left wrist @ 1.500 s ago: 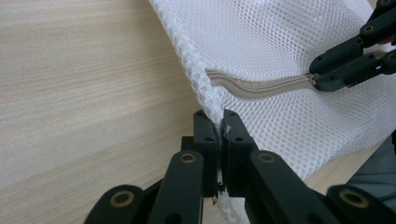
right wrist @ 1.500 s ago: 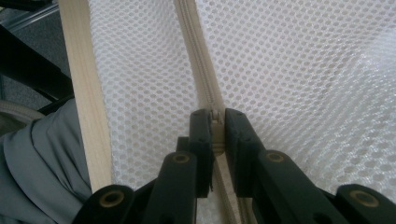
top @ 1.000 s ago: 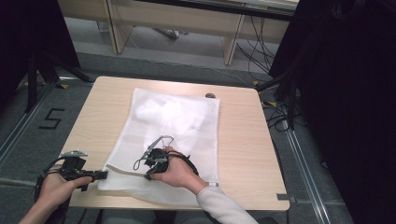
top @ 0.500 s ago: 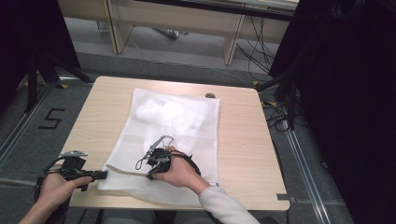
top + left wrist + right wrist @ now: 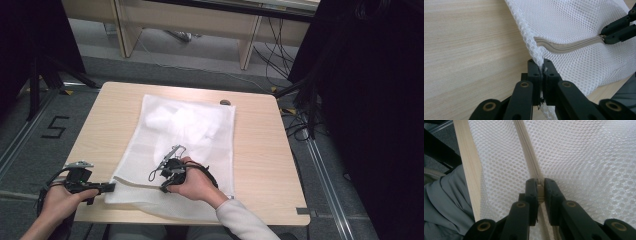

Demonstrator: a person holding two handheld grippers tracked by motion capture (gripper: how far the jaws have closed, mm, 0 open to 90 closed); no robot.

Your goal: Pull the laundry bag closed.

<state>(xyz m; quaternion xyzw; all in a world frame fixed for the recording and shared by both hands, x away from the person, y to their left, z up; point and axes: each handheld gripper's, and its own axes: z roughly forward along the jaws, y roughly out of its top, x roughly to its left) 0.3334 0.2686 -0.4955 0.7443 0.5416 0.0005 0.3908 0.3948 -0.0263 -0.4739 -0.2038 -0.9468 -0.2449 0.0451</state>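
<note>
Lab: numbered floor marking (image 5: 56,127), loose cables (image 5: 272,55), black curtains (image 5: 370,100), bare table (image 5: 260,150).

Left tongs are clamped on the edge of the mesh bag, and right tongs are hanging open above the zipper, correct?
Not quite. The right tongs are not open above the zipper: they are shut on its pull, as the right gripper view shows. The left tongs are indeed clamped on the edge of the mesh bag.

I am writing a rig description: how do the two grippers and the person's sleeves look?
Both the left gripper and the right gripper are black, with linked jaws on brass-coloured pivots. A grey three-cornered plate tops the left one. Black cables trail from both. The right sleeve is pale.
</note>
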